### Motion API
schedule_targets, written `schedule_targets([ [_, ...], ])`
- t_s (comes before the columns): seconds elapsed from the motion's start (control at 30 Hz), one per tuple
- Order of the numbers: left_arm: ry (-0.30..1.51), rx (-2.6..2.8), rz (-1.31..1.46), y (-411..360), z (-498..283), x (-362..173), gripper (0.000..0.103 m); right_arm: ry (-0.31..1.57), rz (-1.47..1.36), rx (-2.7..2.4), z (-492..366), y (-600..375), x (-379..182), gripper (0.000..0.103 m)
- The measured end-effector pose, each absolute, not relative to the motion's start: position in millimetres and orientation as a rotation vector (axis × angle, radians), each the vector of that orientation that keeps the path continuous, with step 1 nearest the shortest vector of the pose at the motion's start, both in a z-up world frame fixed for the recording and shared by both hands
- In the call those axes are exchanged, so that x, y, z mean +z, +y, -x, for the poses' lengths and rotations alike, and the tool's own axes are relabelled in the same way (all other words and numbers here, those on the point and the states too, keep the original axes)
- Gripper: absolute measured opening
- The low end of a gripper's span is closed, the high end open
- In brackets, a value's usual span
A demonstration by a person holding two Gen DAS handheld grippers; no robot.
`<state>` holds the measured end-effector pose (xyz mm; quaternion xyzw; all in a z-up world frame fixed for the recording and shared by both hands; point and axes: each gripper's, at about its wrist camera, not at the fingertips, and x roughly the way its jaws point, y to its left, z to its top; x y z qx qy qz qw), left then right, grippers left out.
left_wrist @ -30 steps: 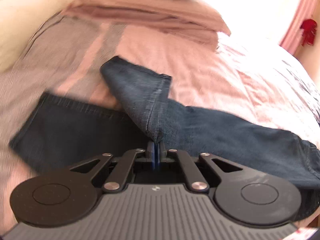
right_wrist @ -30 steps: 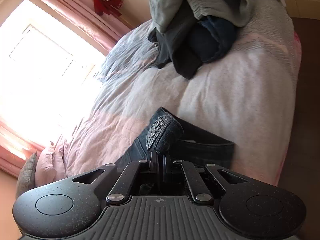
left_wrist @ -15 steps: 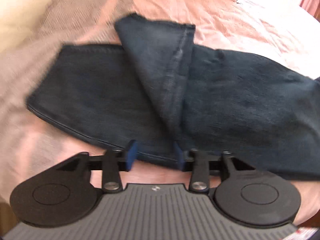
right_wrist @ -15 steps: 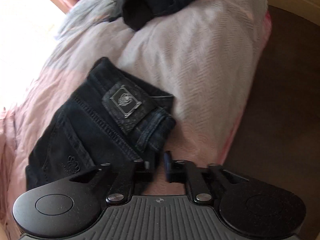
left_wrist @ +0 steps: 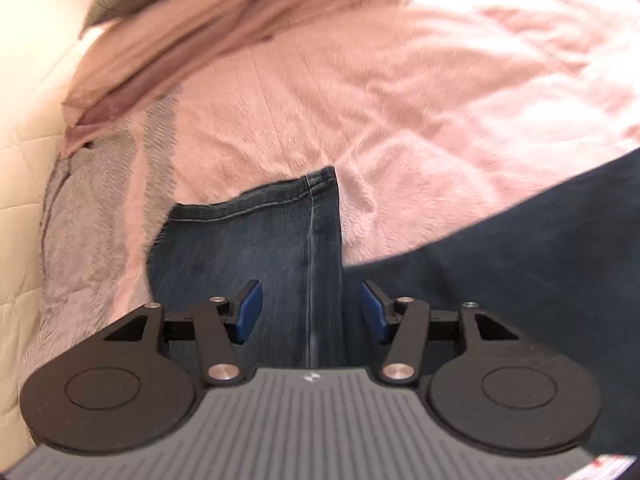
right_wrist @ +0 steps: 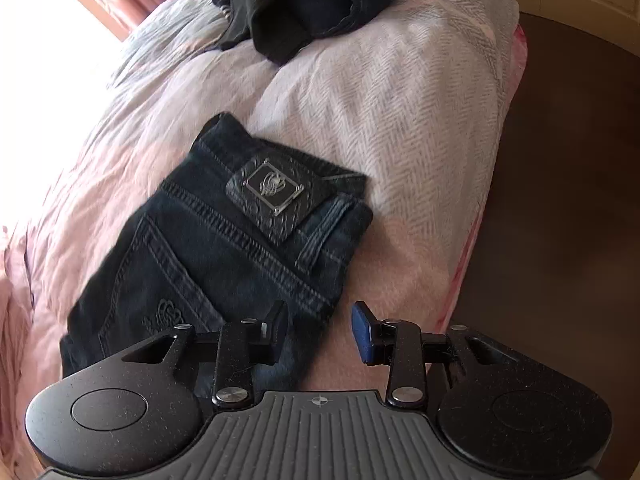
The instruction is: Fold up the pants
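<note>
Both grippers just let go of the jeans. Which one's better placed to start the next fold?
Probably left. The left gripper, jaws opening, straddles the leg end. The right gripper, also opening, hangs off the waistband corner.

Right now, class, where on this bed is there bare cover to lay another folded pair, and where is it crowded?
Free: the pink bedcover between the pillows and the jeans' leg hem; also the pale herringbone stretch between the jeans' waistband and the clothes pile. Crowded: the near edge, where the jeans lie under both opening hand-held grippers, and the far corner under the pile.
</note>
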<state>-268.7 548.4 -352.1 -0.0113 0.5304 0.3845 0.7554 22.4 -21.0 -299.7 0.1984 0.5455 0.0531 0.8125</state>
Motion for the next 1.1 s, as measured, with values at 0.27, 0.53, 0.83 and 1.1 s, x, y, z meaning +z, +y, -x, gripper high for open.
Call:
schedule_targets([
  [0.27, 0.761, 1.113, 0.361, 579.6, 383.5, -267.0, 0.003, 1.156, -0.423, 0.085, -20.7, -26.8, -293.9, 0.032],
  [0.53, 0.555, 1.406, 1.081, 590.6, 573.9, -298.8, 0.014, 1.146, -0.462, 0.047, -26.9, -26.0, -298.0, 0.032],
  [0.83, 0.447, 1.327, 1.209, 603.1, 571.3, -327.2, 0.020, 1.130, -0.540, 0.088, -20.0, -25.9, -305.9, 0.032],
  [1.1, 0.500, 1.334, 1.171, 604.0, 561.3, -327.0, 0.023, 1.044, -0.762, 0.114, -18.7, -49.0, -307.9, 0.032],
])
